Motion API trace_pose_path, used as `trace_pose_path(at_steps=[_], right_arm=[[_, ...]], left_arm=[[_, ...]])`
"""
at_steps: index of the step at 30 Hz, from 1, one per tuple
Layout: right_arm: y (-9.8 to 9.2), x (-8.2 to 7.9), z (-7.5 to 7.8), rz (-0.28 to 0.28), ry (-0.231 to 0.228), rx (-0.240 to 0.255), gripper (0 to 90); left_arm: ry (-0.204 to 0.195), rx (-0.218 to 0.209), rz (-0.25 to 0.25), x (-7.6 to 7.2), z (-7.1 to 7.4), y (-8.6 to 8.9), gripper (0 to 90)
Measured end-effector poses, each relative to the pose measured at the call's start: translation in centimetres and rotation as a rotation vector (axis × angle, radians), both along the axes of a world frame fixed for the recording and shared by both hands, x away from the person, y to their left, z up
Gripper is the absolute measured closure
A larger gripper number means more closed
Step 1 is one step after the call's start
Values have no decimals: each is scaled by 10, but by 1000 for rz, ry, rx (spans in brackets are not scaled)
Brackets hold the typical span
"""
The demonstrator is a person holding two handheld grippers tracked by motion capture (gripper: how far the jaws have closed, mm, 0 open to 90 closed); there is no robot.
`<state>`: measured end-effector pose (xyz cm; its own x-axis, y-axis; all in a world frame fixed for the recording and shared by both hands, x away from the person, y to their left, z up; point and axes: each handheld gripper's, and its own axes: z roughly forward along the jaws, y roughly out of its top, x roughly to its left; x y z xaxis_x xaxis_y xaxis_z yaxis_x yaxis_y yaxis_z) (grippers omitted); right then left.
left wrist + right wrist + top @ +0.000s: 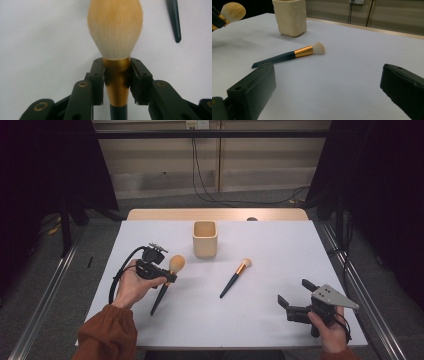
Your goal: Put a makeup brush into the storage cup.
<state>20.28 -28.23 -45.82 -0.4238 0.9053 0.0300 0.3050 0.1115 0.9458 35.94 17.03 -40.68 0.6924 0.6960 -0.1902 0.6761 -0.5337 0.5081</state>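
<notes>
A: Which way does the large brush (168, 279) point?

B: We see its long axis slanting over the white table (270, 320), puffy head up and away from us toward the cream cup (205, 239), dark handle trailing down toward the near edge.

A: And the grip?

B: Our left gripper (117, 76) clamps its gold collar, both pads pressing. Our right gripper (297, 295) rests at the near right, jaws spread wide with nothing between. The small brush (289, 55) lies flat mid-table, bristles toward the cup
</notes>
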Motion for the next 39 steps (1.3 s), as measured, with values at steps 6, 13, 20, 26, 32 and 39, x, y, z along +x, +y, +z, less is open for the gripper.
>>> trace_pose_path(at_steps=[6, 13, 20, 26, 32, 39], right_arm=[[0, 0, 0, -7, -5, -3, 0], [0, -1, 1, -9, -11, 5, 0], [-1, -1, 1, -19, -22, 1, 0], [-1, -2, 1, -20, -30, 3, 1], [-1, -2, 1, -27, -40, 25, 1], [-1, -2, 1, -28, -44, 41, 0]], left_arm=[[-82, -86, 39, -3, 0, 9, 667], [-202, -197, 82, -8, 8, 18, 667], [-300, -275, 93, -15, 10, 20, 666], [-386, -325, 73, -18, 8, 21, 666], [-444, -391, 64, -21, 5, 22, 666], [-494, -442, 71, -23, 8, 22, 666]])
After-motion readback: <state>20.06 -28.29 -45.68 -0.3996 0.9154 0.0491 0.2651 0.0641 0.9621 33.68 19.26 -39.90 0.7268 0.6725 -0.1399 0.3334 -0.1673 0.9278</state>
